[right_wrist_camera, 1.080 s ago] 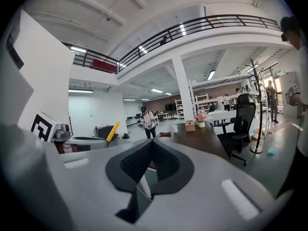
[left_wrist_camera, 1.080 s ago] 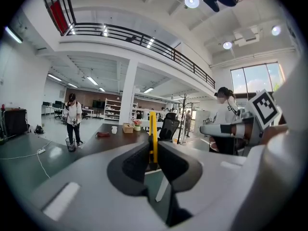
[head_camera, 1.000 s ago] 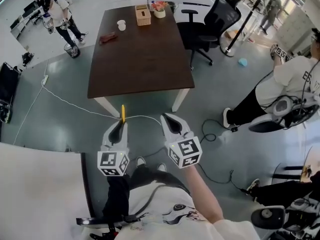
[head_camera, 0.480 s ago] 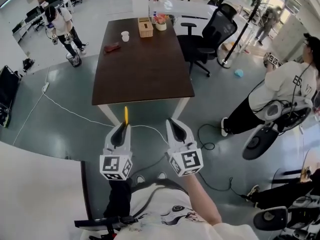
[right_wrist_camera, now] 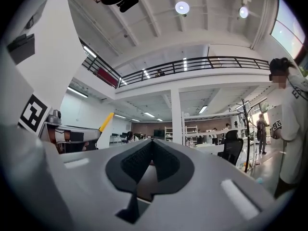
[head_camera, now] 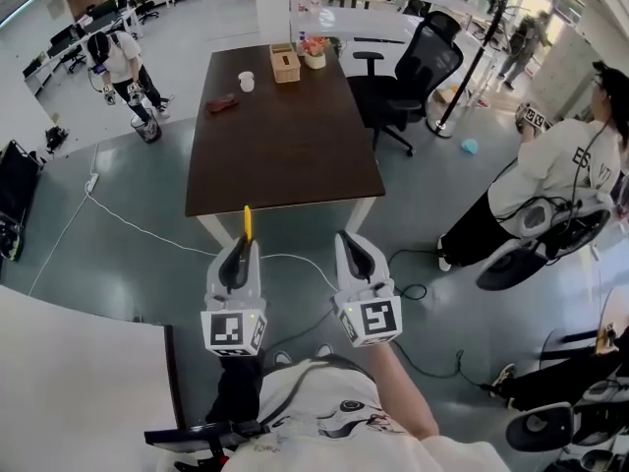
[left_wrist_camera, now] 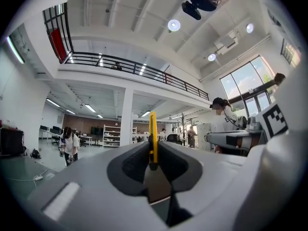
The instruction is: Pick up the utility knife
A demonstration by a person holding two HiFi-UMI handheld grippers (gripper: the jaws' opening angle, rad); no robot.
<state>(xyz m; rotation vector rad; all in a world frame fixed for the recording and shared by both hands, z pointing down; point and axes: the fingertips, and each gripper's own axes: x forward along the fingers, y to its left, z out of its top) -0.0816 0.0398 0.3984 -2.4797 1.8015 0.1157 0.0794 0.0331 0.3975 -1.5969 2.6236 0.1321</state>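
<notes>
Head view: two grippers are hanging side by side above the grey floor [head_camera: 128,254], just short of the near edge of one dark brown table [head_camera: 285,150].
Left gripper [head_camera: 242,248]: its two jaws are pinching one utility knife [head_camera: 247,222], which is sticking out past the tips toward the table's near edge.
Left gripper view: the jaws are pressing together on the lower end of the thin yellow knife, which is standing upright between them.
Right gripper [head_camera: 346,240]: its jaws are meeting tip to tip and are clasping nothing, as the right gripper view is showing.
Marker cubes: two, one riding on each gripper.
Table top: four things are sitting toward the far end: one tissue box [head_camera: 286,64], one white cup [head_camera: 246,82], one flower pot [head_camera: 314,56], and one reddish item [head_camera: 219,103] near the left edge.
Chair: one black office chair [head_camera: 421,65] is standing by the table's far right corner.
People nearby: two, one person [head_camera: 120,62] standing off the far left corner, another [head_camera: 555,170] sitting at the right.
</notes>
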